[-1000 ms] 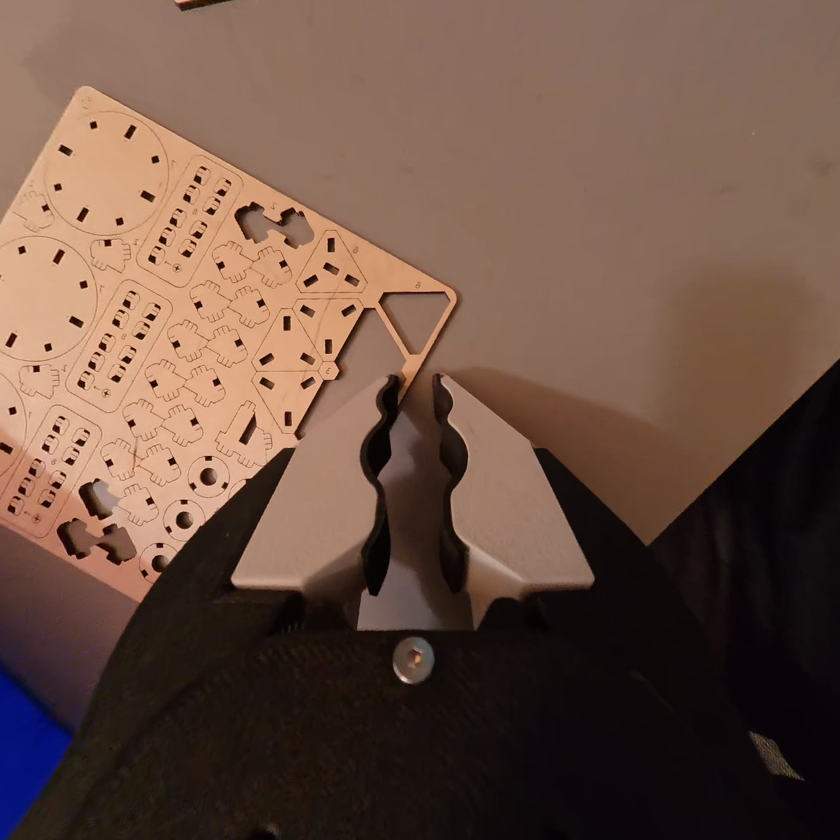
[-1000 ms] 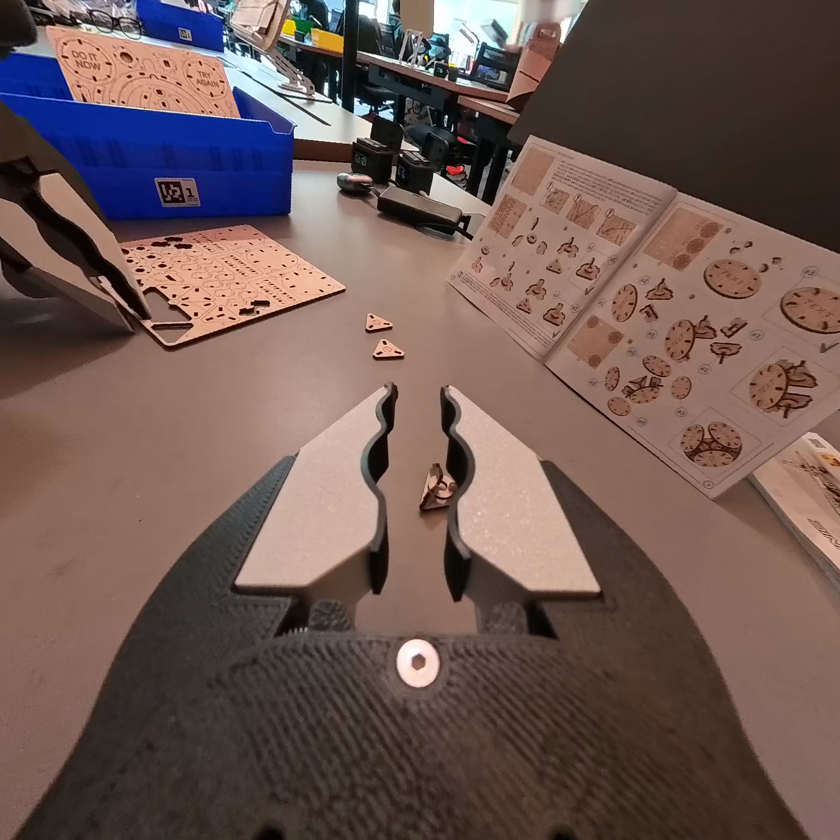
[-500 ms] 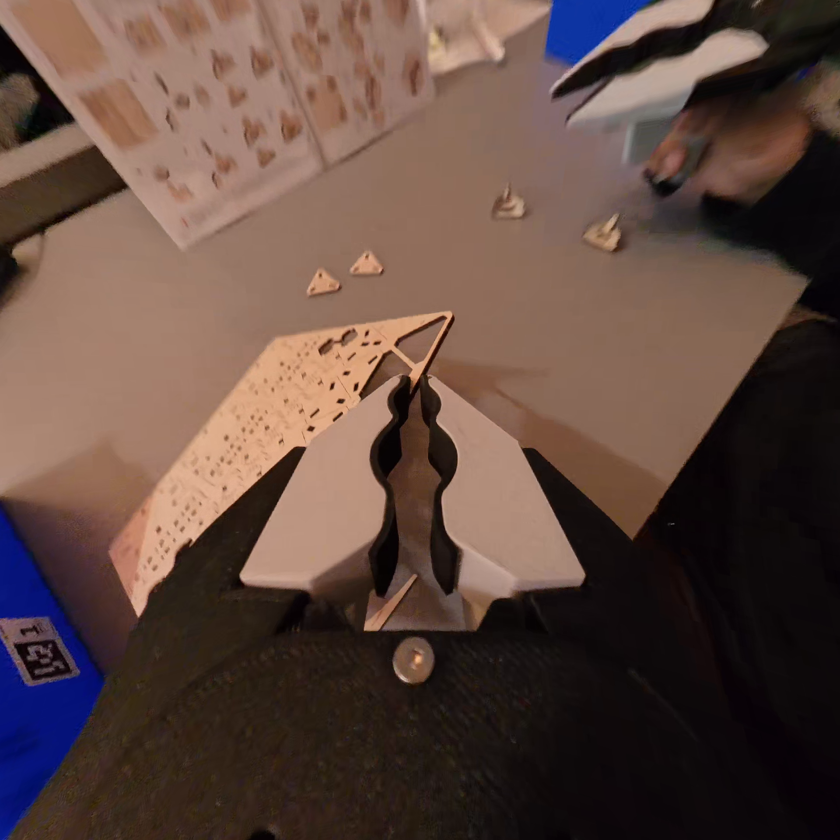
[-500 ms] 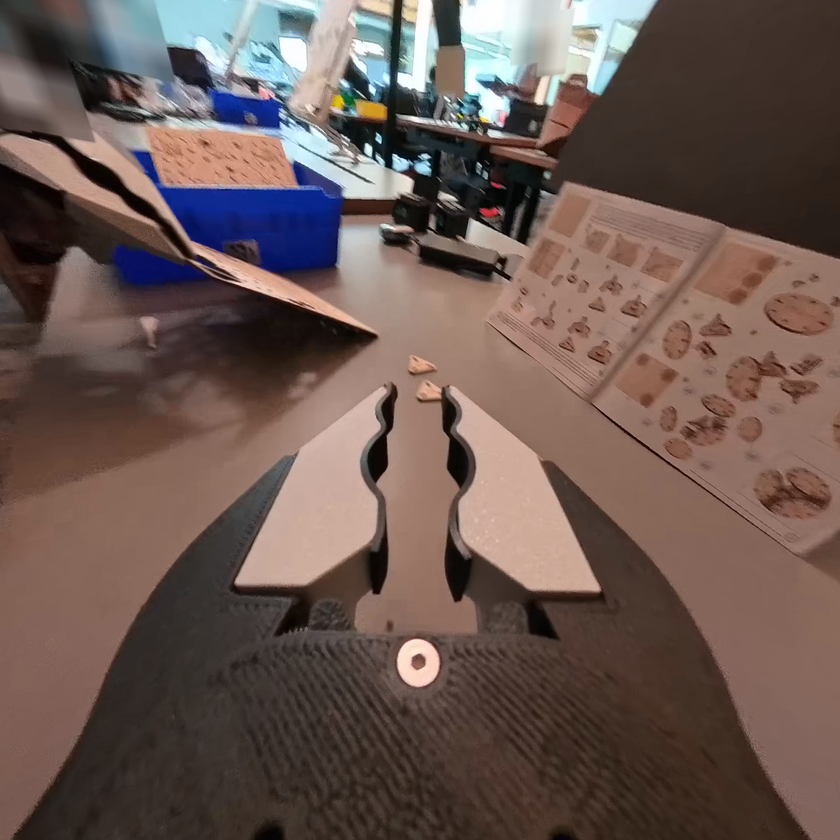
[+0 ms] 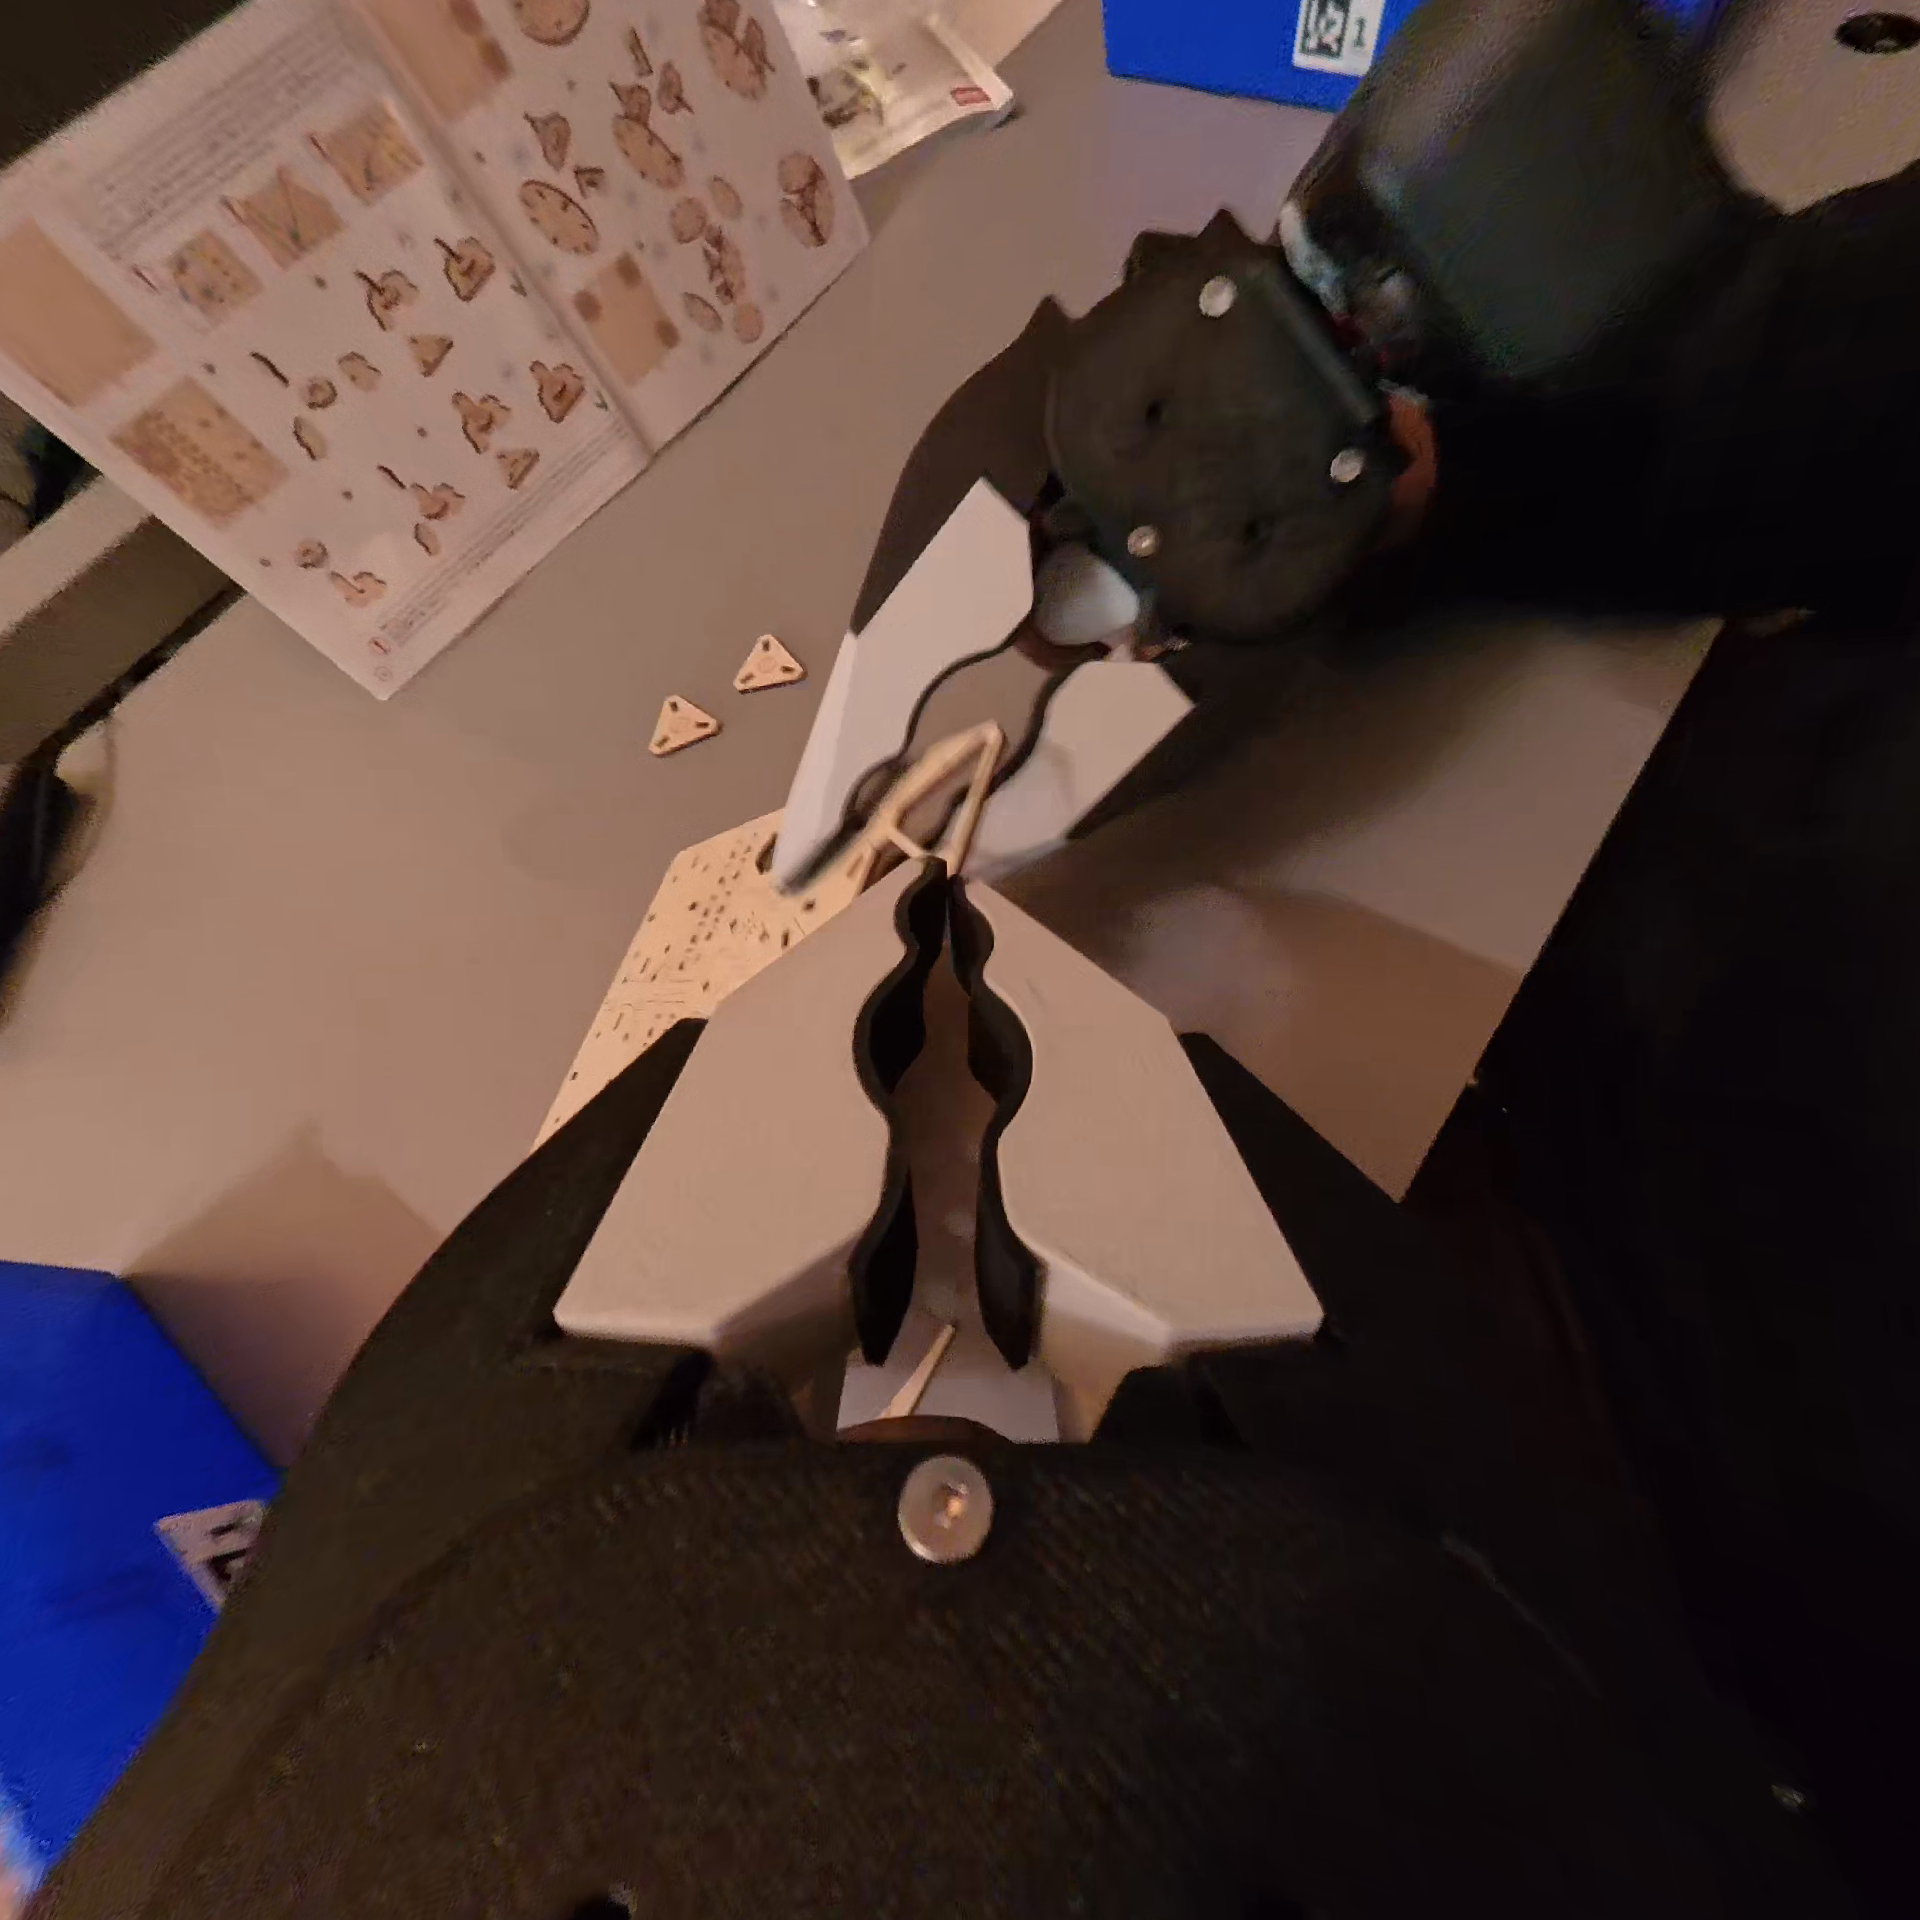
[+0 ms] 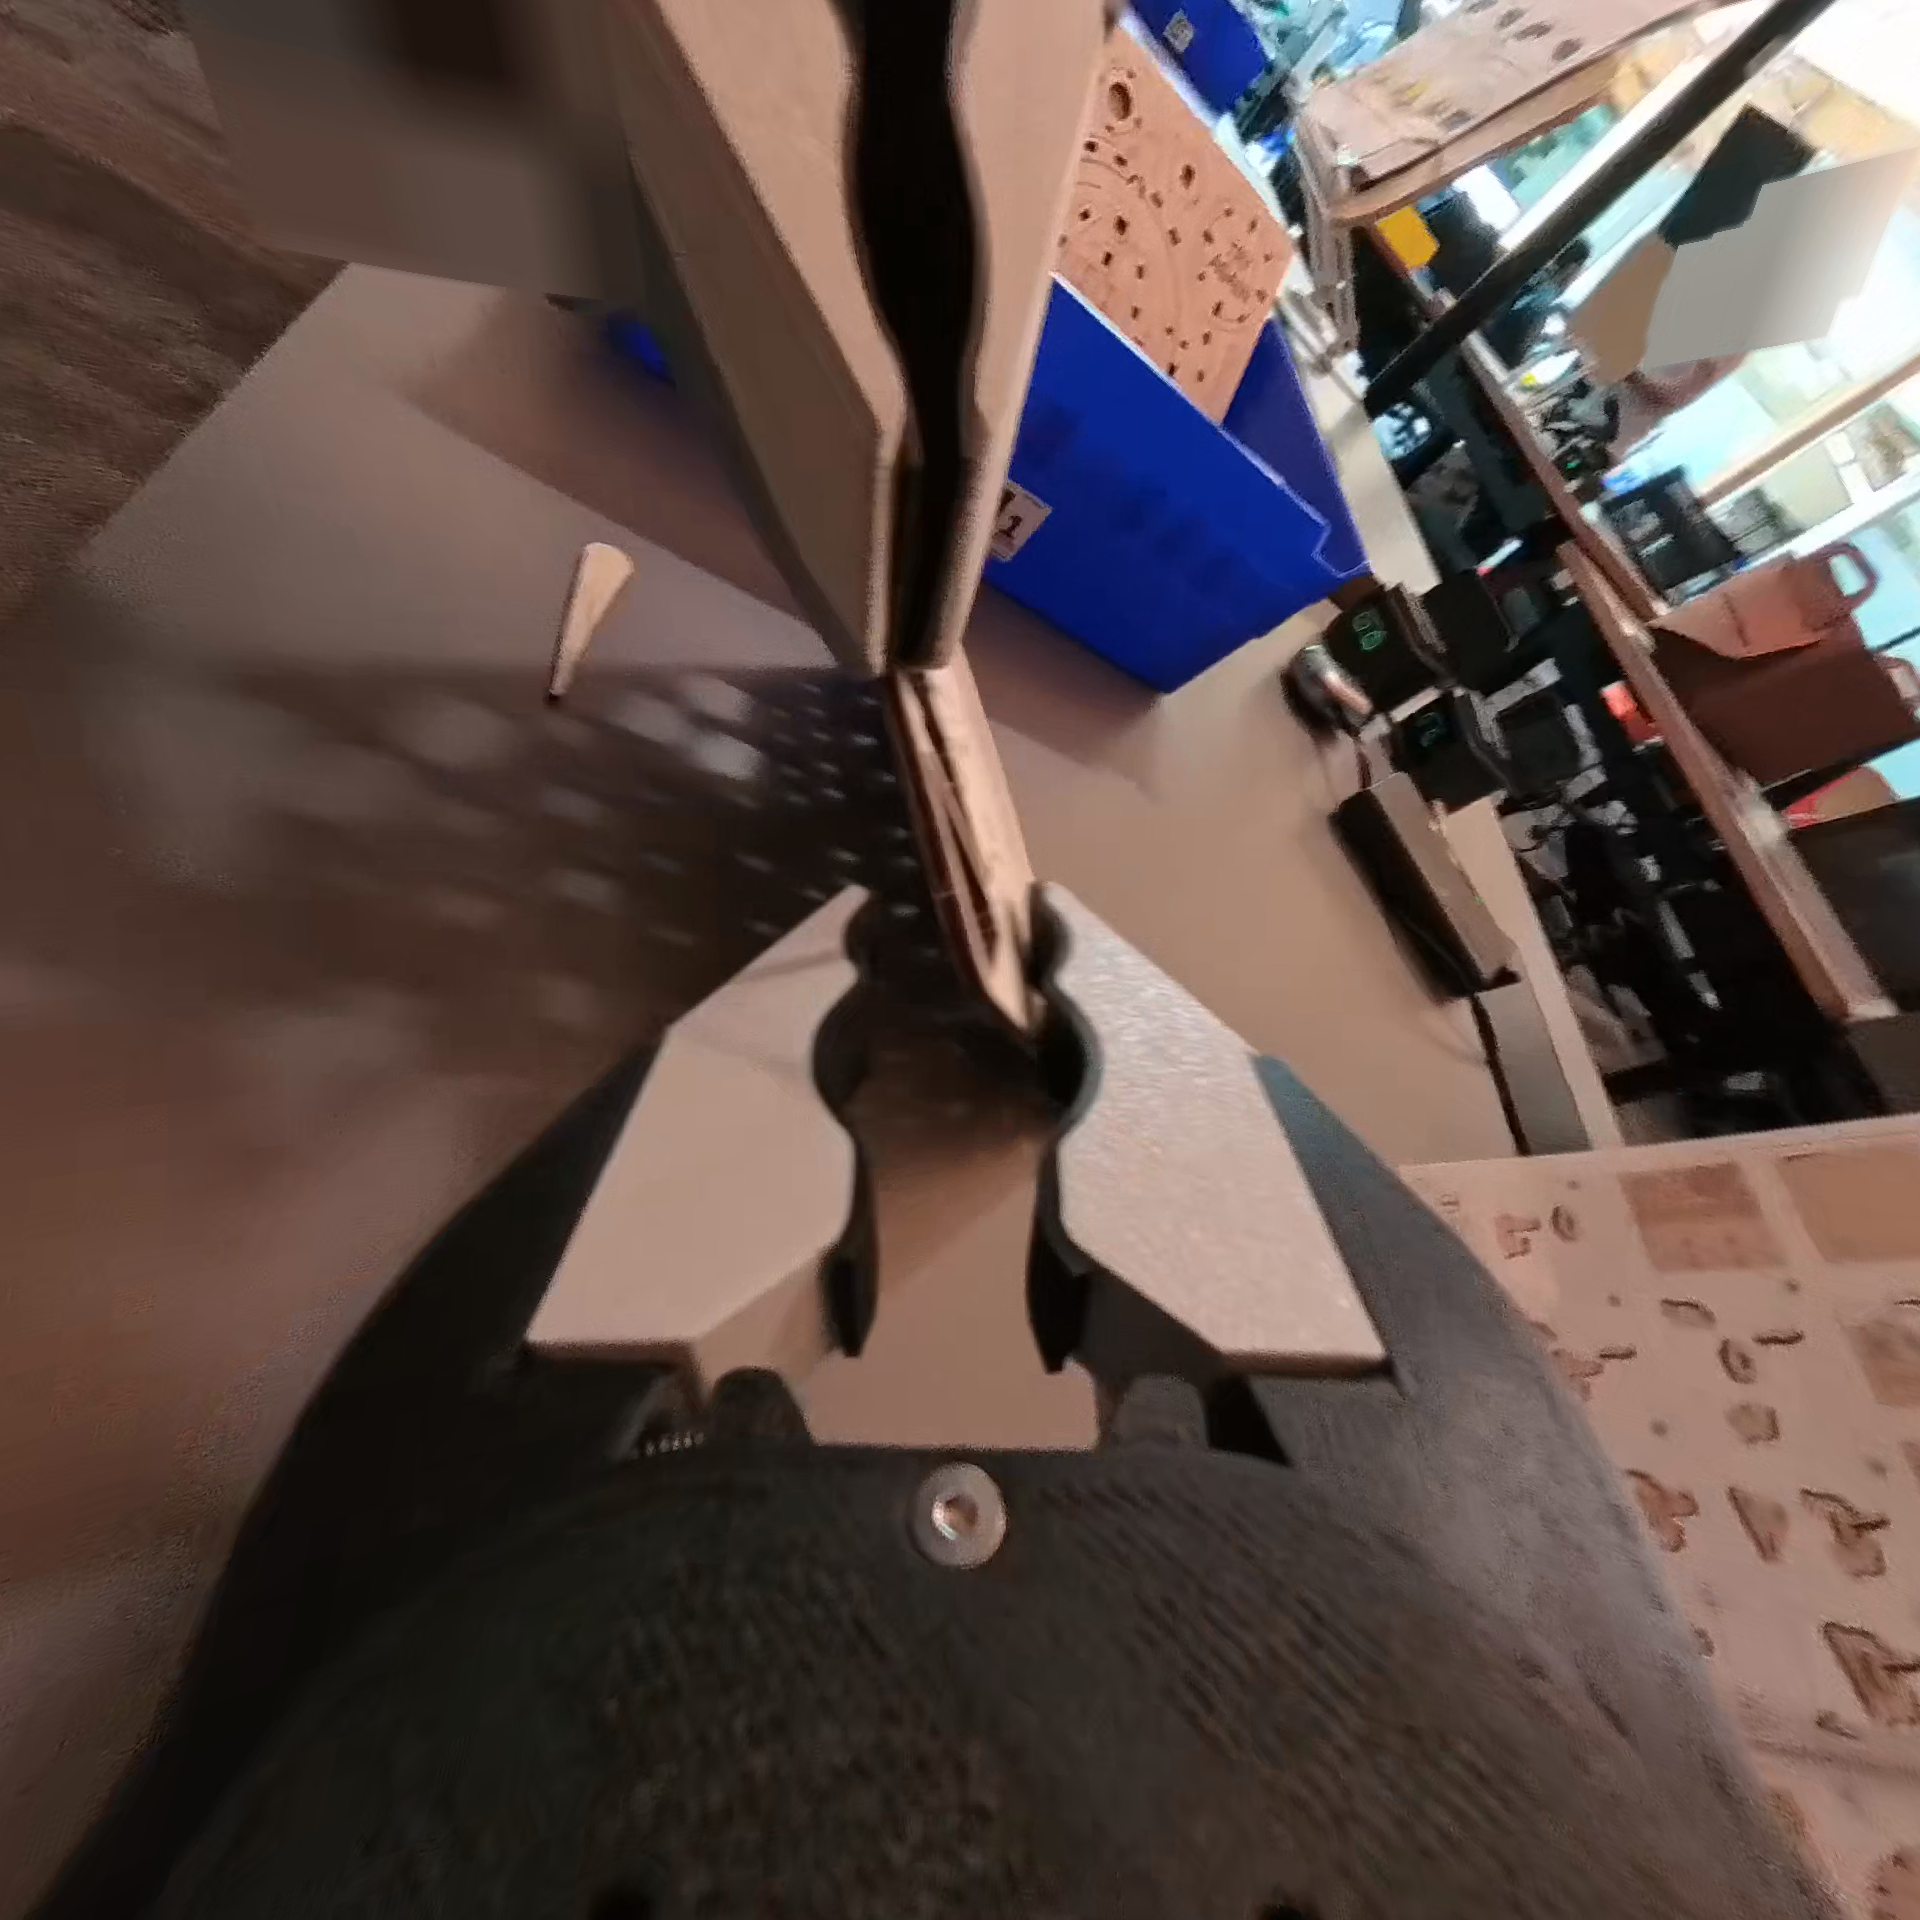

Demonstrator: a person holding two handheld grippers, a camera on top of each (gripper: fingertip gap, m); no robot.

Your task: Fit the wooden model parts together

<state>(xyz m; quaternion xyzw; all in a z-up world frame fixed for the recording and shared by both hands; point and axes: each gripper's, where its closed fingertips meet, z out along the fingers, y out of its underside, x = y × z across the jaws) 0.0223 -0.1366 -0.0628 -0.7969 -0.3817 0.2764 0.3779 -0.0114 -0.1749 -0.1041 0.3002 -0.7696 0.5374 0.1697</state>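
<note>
The grey table [image 5: 312, 935] carries an open booklet [image 5: 416, 312]. Left gripper [image 5: 948, 883] tilts down, pinching a thin wooden sheet [image 5: 707, 935] at its corner. Right gripper [image 6: 951, 935] faces it, jaws apart around the sheet's tip. Only the right view shows the blue bin [image 6: 1143, 499]; only the left shows two small triangles [image 5: 727, 691].

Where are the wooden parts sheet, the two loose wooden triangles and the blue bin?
wooden parts sheet [image 5: 694, 935]: left wrist view, on its perforated face.
loose wooden triangles [image 5: 683, 724]: left wrist view, middle of the nearer one.
blue bin [image 6: 1143, 488]: right wrist view, on its side wall.
</note>
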